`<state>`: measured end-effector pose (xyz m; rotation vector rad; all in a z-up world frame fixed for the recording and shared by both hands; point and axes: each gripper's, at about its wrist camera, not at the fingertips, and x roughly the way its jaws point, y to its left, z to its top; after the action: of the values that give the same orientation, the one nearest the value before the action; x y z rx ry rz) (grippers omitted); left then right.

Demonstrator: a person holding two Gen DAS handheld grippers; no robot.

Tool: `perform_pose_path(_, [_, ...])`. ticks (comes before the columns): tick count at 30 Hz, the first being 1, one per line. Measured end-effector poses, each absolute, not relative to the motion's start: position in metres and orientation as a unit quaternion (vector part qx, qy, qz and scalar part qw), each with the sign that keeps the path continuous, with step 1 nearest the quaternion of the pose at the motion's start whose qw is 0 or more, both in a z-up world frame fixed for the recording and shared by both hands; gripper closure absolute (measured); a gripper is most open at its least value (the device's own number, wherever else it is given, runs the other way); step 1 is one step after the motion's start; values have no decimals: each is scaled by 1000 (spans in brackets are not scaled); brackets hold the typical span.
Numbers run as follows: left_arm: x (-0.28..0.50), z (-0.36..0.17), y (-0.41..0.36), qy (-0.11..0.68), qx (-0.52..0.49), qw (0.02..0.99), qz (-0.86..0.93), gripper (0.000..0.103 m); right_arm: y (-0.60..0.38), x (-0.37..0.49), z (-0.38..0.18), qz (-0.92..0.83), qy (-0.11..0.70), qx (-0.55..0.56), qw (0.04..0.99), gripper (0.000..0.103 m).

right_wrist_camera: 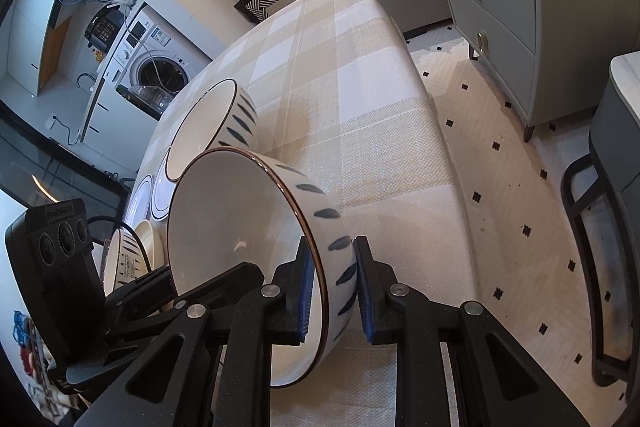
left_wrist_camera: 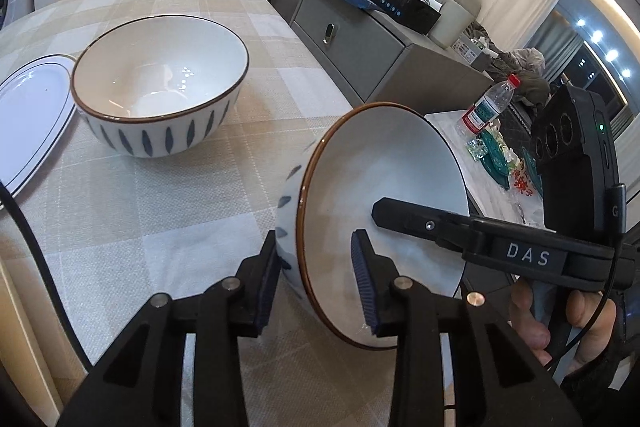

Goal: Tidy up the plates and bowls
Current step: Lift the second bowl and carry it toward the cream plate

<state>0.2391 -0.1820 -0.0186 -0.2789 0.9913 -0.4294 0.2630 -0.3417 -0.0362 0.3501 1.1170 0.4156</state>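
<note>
We hold one tilted bowl (left_wrist_camera: 384, 187) by its rim with both grippers, above the checked tablecloth (left_wrist_camera: 160, 207)

Our left gripper (left_wrist_camera: 320, 283) clamps the bowl's wall at about 6 o'clock of its rim, one blue pad (left_wrist_camera: 362, 279) inside and the other outside; our right gripper (right_wrist_camera: 332, 291) grips the same bowl (right_wrist_camera: 240, 227) on its rim too, one pad inside, one against the blue-leaf outside, and in the left wrist view its finger (left_wrist_camera: 420, 223) reaches into the bowl from 3 o'clock. The bowl's mouth is tipped on its side. At 10 o'clock from it a second bowl (left_wrist_camera: 160, 87) stands upright on the cloth, and at 9 o'clock of that one lies a white plate (left_wrist_camera: 32, 123), close beside it. Past the table's edge, at 2 o'clock, stands a water bottle (left_wrist_camera: 492, 103)
</note>
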Motion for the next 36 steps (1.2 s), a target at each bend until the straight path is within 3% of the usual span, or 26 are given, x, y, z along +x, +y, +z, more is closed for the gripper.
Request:
perform_pose_path(8, [233, -13, -168, 468, -140, 851, -194, 80, -334, 260, -29, 205, 522, 168, 811, 84])
perform_pose_path(36, [161, 58, -45, 415, -161, 890, -96, 80, -195, 217, 51, 315, 497, 93, 804, 84])
